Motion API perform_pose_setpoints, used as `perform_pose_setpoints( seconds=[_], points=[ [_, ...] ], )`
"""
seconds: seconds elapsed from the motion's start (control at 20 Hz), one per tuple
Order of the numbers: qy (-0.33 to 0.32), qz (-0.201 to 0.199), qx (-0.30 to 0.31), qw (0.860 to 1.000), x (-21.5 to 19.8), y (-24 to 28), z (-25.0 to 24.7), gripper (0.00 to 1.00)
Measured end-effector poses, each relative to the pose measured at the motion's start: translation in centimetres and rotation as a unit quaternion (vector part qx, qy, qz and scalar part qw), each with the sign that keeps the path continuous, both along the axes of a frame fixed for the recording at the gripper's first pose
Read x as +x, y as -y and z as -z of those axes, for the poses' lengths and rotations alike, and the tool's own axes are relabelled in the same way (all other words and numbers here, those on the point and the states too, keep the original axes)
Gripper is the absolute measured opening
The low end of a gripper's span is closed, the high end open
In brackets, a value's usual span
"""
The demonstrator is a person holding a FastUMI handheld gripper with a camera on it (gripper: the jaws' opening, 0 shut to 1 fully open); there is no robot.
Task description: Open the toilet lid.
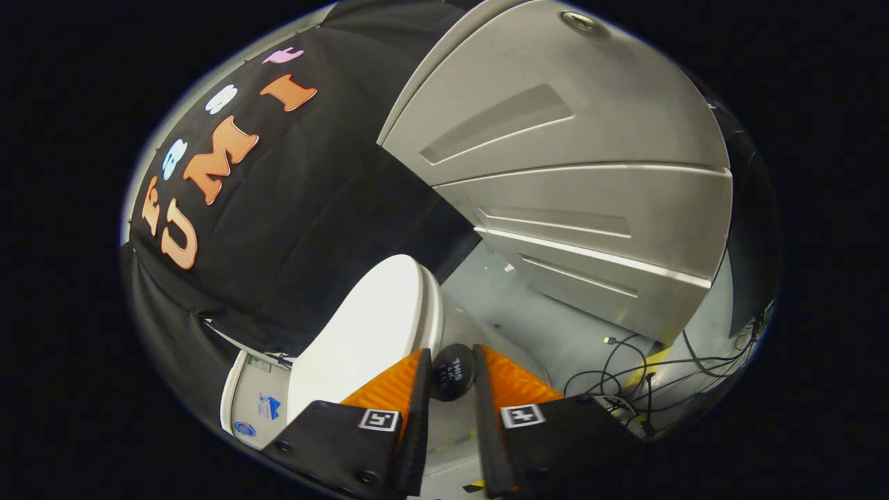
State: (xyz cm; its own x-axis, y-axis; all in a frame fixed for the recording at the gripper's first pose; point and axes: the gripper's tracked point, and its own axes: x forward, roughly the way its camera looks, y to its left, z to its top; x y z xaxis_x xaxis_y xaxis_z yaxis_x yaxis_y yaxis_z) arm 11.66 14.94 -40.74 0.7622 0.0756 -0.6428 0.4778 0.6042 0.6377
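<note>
Small pale lettering on the black knob point(453, 373) and stickers on the toilet tank point(258, 406) are illegible.

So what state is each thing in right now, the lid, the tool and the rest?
Toilet lid: raised, tilted up towards the tank; how far open is hard to tell.
Black knob: pinched between the tool's fingers, at the lid's edge.
Tool: closed, both fingers pressing the knob.
Grey cabinet: drawer fronts shut.
Cables: lying loose on the floor.

one toilet lid point(361, 333), one black knob point(453, 372), one grey cabinet point(576, 201)
</note>
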Motion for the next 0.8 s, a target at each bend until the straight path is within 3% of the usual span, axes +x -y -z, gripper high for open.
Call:
perform_pose_setpoints(
  seconds=[0.05,0.2,0.45,0.5,0.8],
  points=[
    [0.005,0.004,0.011,1.0,-0.1,-0.3,-0.1,0.38],
    [0.015,-0.013,0.031,0.999,-0.7,-0.7,-1.2,0.16],
    [0.018,-0.022,0.035,0.999,-1.3,-0.8,-2.2,0.15],
    [0.022,-0.022,0.034,0.999,-0.9,-1.0,-2.1,0.08],
    [0.034,-0.029,0.007,0.999,-1.1,-0.9,-3.4,0.08]
  ],
)
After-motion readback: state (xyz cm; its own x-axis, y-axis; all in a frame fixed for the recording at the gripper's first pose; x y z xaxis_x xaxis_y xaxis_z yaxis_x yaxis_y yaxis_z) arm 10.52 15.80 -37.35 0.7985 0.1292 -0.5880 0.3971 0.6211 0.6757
